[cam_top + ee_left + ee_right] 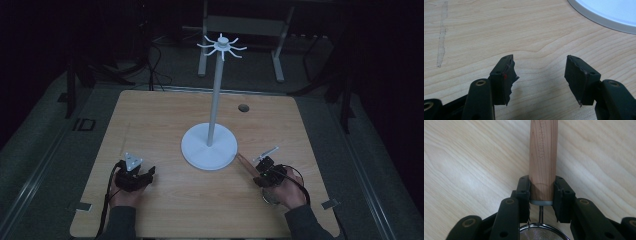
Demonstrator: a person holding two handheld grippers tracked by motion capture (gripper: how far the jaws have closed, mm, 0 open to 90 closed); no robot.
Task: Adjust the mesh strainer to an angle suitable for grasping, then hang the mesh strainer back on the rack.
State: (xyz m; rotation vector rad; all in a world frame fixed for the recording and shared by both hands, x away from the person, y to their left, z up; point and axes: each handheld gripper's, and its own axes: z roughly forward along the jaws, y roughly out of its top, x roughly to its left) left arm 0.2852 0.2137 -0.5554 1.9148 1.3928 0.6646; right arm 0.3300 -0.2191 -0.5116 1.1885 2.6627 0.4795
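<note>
The right tongs point(541, 192) were clamped on the wooden handle point(543, 157) of a small mesh strainer point(540, 233), whose bowl was cut off at the bottom of the right gripper view and hard to make out in the dim high view, low over the table point(165, 115) just right of the white stand point(209, 146). The left tongs point(540, 77) gaped wide with bare table between them, the stand's base clipped at the top right corner.
</note>
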